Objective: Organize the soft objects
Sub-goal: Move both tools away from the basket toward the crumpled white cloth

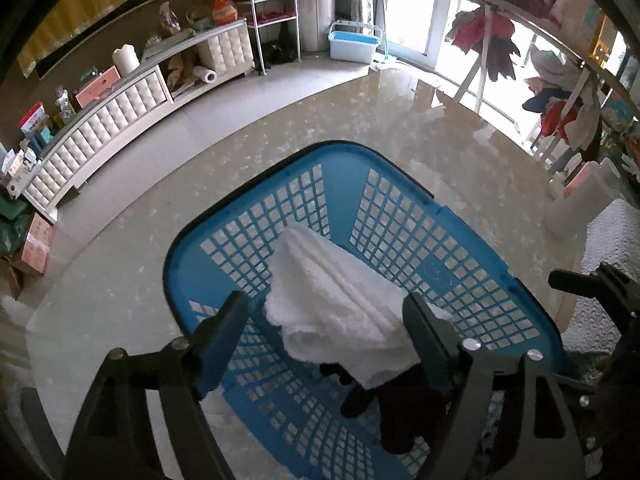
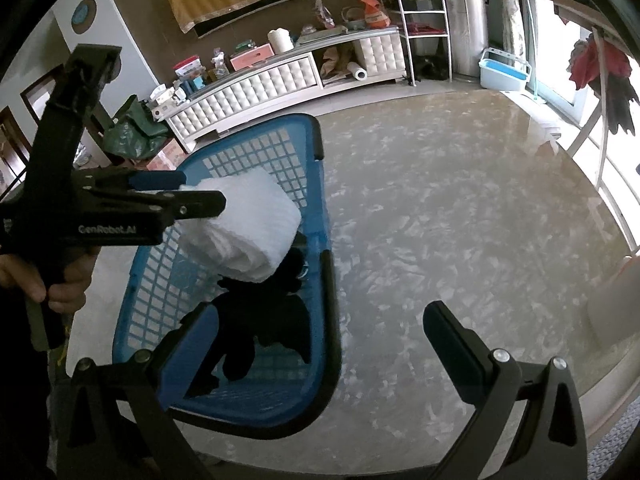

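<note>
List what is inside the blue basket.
The blue basket holds a folded white towel over a dark garment. Anything beneath them is hidden.

floor [image 1: 280, 128]: glossy pale tile with mottled flecks, spreading ahead of and beside both claws
blue basket [image 1: 460, 240]: stands directly on the floor, under the left claw, left of the right claw
low white cabinet [image 1: 120, 120]: on the floor, far ahead, against the wall
blue-and-white tub [image 1: 354, 42]: on the floor, far ahead, by the window
</note>
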`<state>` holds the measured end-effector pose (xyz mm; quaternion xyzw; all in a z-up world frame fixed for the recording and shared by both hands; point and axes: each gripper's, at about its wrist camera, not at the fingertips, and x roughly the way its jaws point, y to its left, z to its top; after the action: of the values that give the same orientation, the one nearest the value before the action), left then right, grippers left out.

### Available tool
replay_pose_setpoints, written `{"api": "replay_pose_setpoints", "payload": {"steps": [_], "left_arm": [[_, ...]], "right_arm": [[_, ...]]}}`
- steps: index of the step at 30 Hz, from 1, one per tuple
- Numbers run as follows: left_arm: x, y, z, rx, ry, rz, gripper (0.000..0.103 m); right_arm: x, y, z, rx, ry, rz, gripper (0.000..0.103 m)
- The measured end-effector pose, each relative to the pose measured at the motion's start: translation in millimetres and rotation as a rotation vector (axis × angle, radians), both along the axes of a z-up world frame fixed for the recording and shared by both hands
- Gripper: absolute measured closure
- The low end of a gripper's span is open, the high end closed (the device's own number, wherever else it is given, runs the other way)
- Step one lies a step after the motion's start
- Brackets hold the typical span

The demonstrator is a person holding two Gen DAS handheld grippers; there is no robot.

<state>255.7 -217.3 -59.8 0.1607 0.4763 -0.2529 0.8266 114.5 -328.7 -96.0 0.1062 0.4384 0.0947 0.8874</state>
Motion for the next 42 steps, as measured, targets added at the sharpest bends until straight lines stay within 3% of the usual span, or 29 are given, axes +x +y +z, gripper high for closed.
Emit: {"api": "replay_pose_setpoints", "payload": {"steps": [15, 26, 42], "left_arm": [[-48, 31, 31, -0.007, -0.073, -0.004, 0.017], [-89, 76, 57, -0.042, -0.151, 0.052, 0.012], [-133, 158, 60, -0.058, -0.171, 0.162, 0.012]], "right_arm": [[-15, 20, 20, -0.02, -0.035, 0.034, 0.0], [-28, 48, 34, -0.053, -0.067, 0.08, 0.0], [-26, 102, 38, -0.112, -0.093, 0.169, 0.0]]}}
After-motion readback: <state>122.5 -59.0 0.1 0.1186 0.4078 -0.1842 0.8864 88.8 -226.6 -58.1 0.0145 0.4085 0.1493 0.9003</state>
